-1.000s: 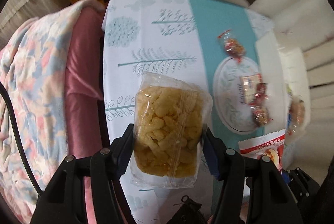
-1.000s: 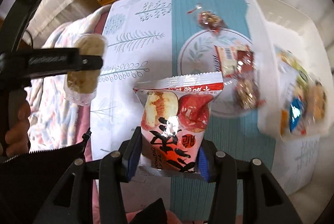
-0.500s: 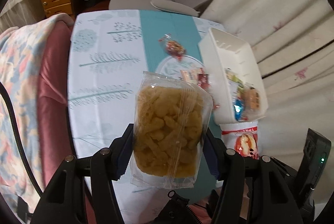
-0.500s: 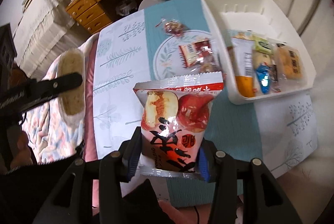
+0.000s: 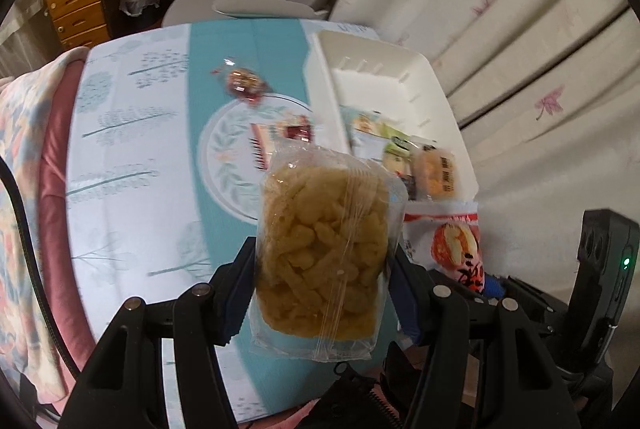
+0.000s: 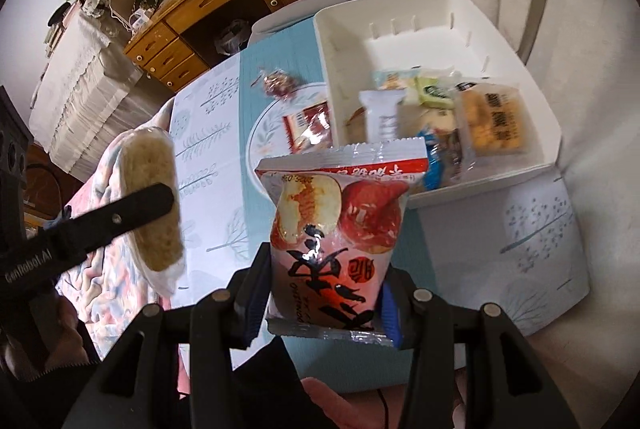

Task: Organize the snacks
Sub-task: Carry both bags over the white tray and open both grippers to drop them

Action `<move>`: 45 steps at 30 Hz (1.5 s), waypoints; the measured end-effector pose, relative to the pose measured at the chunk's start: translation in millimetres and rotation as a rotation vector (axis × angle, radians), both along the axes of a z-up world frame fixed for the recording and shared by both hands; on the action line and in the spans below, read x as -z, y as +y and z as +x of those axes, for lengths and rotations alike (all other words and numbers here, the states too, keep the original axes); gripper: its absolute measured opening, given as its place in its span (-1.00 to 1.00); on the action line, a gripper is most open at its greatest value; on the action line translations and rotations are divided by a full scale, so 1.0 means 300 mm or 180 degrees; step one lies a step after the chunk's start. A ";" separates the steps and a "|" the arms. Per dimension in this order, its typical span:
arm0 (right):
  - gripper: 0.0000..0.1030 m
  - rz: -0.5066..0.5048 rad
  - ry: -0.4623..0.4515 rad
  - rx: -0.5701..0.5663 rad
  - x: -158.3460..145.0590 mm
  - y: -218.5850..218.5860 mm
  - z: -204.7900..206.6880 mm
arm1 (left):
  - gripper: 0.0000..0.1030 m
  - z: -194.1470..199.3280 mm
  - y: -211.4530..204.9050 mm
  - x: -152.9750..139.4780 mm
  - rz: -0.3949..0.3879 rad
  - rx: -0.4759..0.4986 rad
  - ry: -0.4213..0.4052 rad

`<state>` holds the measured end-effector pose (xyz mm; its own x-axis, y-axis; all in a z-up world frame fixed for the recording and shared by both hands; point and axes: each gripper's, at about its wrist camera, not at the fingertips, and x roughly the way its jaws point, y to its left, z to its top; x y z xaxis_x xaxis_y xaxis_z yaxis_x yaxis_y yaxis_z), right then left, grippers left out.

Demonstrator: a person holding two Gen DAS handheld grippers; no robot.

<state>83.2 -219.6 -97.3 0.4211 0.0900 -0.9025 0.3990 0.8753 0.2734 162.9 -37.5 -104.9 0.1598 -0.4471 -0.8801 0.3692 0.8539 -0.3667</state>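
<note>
- The left tongs are closed on a clear bag of puffed snacks, pinched at its lower sides and held up in the air above the near edge of the counter.
- The right tongs are closed the same way on a red and white snack packet, also in the air, in front of the white bin.
- Both packs look light, soft and full of air. The film is glossy and could slide between the pads. The puffs inside would crush, so a gentle squeeze low on the sides suits them.
- The bin already has several wrapped snacks in its near end; its far end is bare.
- Two small red-wrapped snacks and another red one lie on the counter beside the bin.
- Writing: large black characters on the red packet, too warped for me to read. "GenRobot.AI" is printed on the left tongs' arm.
</note>
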 end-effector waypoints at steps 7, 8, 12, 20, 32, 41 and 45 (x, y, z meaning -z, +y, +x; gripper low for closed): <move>-0.08 -0.0020 -0.0066 -0.0126 -0.012 -0.185 -0.010 | 0.15 -0.012 -0.208 0.023 0.0026 -0.0032 0.0015; -0.08 -0.0032 -0.0072 -0.0149 -0.013 -0.212 -0.009 | 0.15 -0.009 -0.236 0.030 0.0035 -0.0052 0.0014; -0.08 -0.0093 -0.0122 -0.0224 -0.011 -0.300 -0.001 | 0.15 0.011 -0.326 0.050 0.0038 -0.0109 -0.0020; -0.08 -0.0280 -0.0360 -0.0290 -0.001 -0.462 0.082 | 0.15 0.088 -0.492 0.072 0.0035 -0.0121 -0.0240; -0.07 -0.0328 -0.0855 -0.0336 0.062 -0.580 0.252 | 0.15 0.290 -0.616 0.113 -0.0029 -0.0322 -0.0648; 0.46 -0.0308 -0.0859 -0.0179 0.097 -0.628 0.295 | 0.55 0.342 -0.623 0.137 0.0033 -0.0372 -0.0684; 0.48 -0.0240 -0.0838 -0.0144 0.102 -0.636 0.292 | 0.72 0.327 -0.594 0.113 -0.0041 -0.0458 -0.0756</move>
